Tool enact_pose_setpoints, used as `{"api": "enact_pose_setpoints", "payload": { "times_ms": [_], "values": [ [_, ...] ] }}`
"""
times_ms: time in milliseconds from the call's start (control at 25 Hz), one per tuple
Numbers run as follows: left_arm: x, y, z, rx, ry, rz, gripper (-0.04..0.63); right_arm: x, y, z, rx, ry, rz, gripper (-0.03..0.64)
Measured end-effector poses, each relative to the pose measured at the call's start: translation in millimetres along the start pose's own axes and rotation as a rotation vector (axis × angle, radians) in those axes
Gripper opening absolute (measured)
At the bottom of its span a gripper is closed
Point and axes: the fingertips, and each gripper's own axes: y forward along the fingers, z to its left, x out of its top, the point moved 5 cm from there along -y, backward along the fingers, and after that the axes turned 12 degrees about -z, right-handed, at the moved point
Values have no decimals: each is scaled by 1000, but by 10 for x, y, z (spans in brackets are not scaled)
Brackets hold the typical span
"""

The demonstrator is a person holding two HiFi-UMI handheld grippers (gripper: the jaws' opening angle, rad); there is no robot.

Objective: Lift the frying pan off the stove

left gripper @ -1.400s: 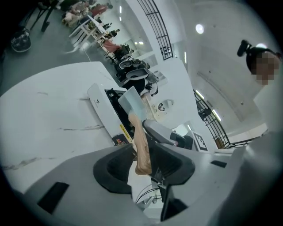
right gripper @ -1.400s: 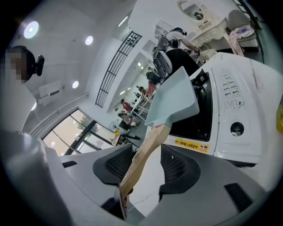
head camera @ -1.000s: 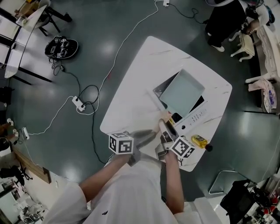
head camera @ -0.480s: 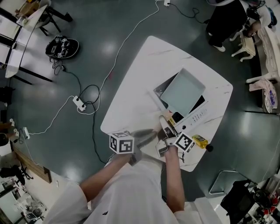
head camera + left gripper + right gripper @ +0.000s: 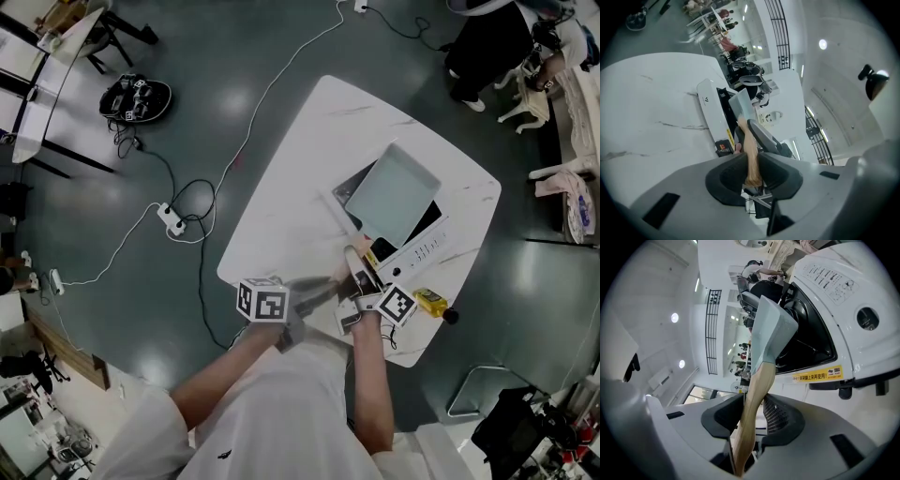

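Frying pan [image 5: 392,197], one, unmoved on the one stove [image 5: 419,250], two claws just closed tighter, left claw [image 5: 751,168] and right claw [image 5: 752,411] both clamping its wooden handle [image 5: 357,263].

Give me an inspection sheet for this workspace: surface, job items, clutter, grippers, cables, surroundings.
Surface: white table, mostly bare.
Job's things: square frying pan over the stove; wooden pan handle points toward the person.
Clutter: yellow item beside the stove.
Grippers: left gripper and right gripper both grip the pan handle; fingers have just been closing.
Cables: white cable and power strip on the floor.
Surroundings: dark floor, white chair.
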Motion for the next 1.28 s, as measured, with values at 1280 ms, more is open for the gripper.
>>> {"api": "enact_pose_setpoints", "payload": {
  "times_ms": [1280],
  "values": [
    [-157, -516, -763, -109, 156, 22, 84, -177, -567, 885, 108, -82, -42, 117]
  ]
}}
